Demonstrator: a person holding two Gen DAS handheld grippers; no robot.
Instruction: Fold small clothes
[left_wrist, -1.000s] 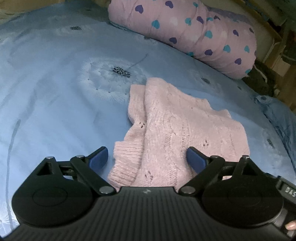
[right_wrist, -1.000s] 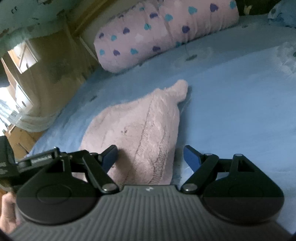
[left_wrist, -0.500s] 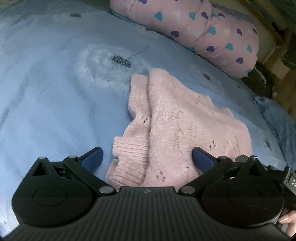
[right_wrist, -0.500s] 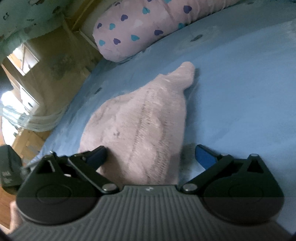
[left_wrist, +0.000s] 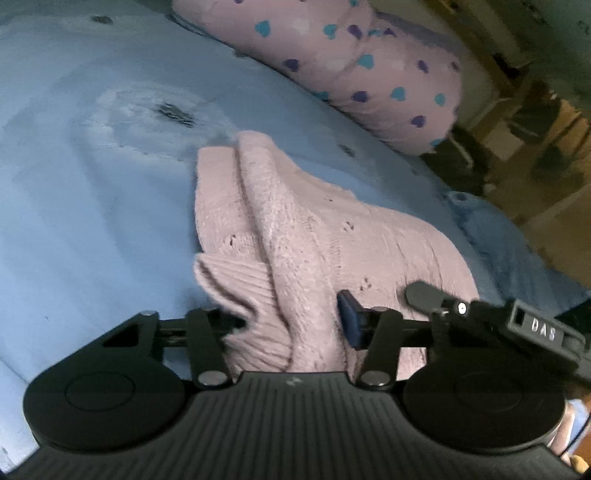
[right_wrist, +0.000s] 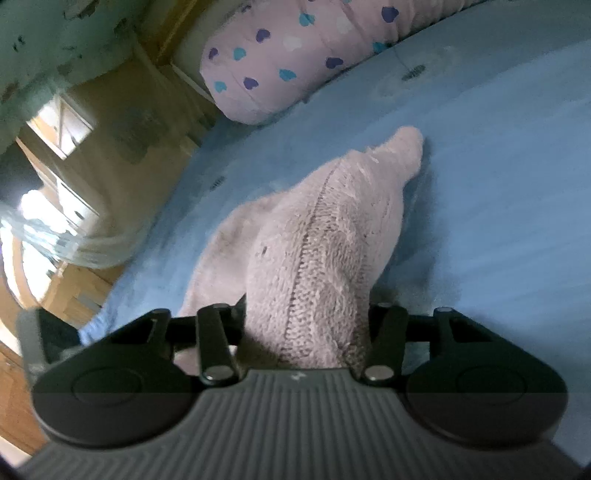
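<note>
A small pink knitted sweater (left_wrist: 314, 236) lies folded lengthwise on the blue bedsheet (left_wrist: 92, 221). My left gripper (left_wrist: 291, 325) is shut on its near ribbed edge, with the knit bunched between the blue pads. The right gripper's black body (left_wrist: 480, 314) shows at the right in the left wrist view. In the right wrist view the sweater (right_wrist: 332, 229) rises in a ridge toward my right gripper (right_wrist: 306, 325), which is shut on its near end. The fingertips are hidden by the knit.
A pink pillow with heart print (left_wrist: 351, 62) lies at the far edge of the bed and also shows in the right wrist view (right_wrist: 295, 62). Blue crumpled cloth (left_wrist: 491, 229) lies right of the sweater. Wooden floor and furniture (right_wrist: 55, 147) lie beyond the bed's left side.
Both grippers moved forward onto the sweater's near edge and closed on it. The knit has bunched and lifted slightly between the fingers.
</note>
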